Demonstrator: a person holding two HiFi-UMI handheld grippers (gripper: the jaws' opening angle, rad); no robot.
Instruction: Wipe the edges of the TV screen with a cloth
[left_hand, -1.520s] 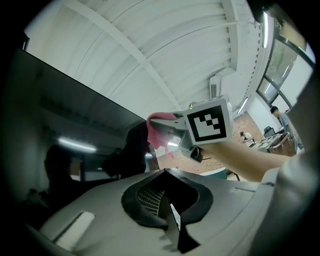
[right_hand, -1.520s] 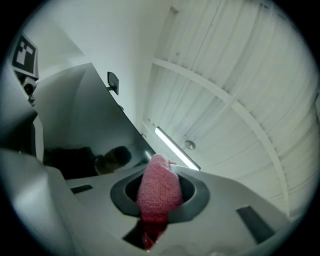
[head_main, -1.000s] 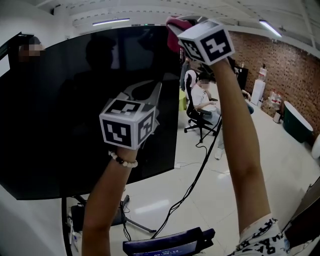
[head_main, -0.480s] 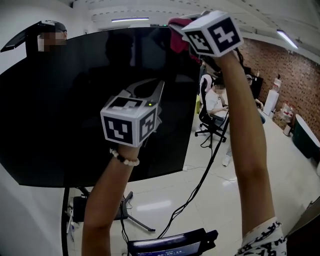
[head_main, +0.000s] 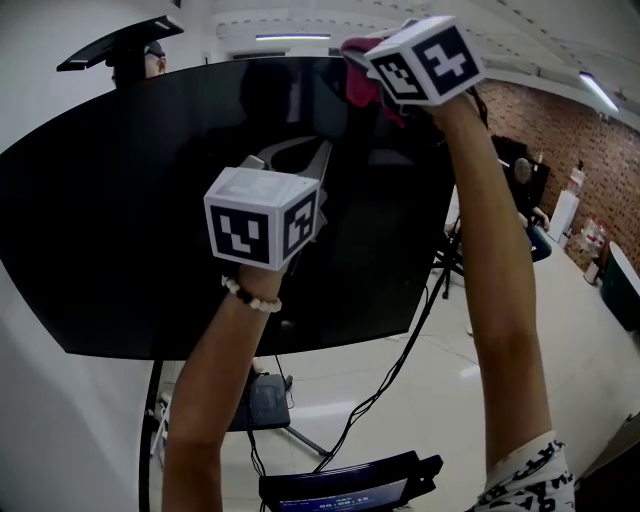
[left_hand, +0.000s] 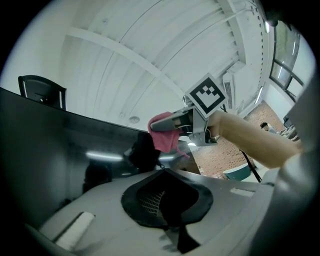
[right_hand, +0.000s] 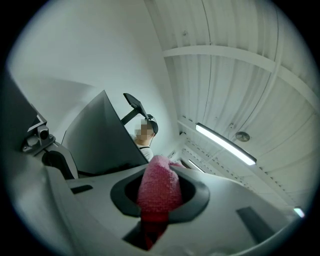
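Note:
A big black TV screen (head_main: 150, 220) fills the left and middle of the head view. My right gripper (head_main: 358, 52) is raised to its top edge, well left of the top right corner, shut on a pink cloth (head_main: 364, 82) that lies against the edge. In the right gripper view the cloth (right_hand: 159, 187) bulges from between the jaws. Lower down, my left gripper (head_main: 314, 165) points at the middle of the screen, its jaws together and holding nothing. The left gripper view shows the screen (left_hand: 45, 145), the right gripper (left_hand: 167, 122) and the hanging cloth (left_hand: 164, 139).
A person (head_main: 152, 58) stands behind the TV's top left corner under a black bracket (head_main: 115, 45). The TV stand's foot (head_main: 268, 402) and cables (head_main: 390, 380) lie on the white floor. A seated person (head_main: 527, 190) and a brick wall (head_main: 575, 120) are at right.
The right gripper and cloth have slid left along the TV's top edge, away from the right corner. The head view has swung, showing more screen. The left gripper holds much the same pose.

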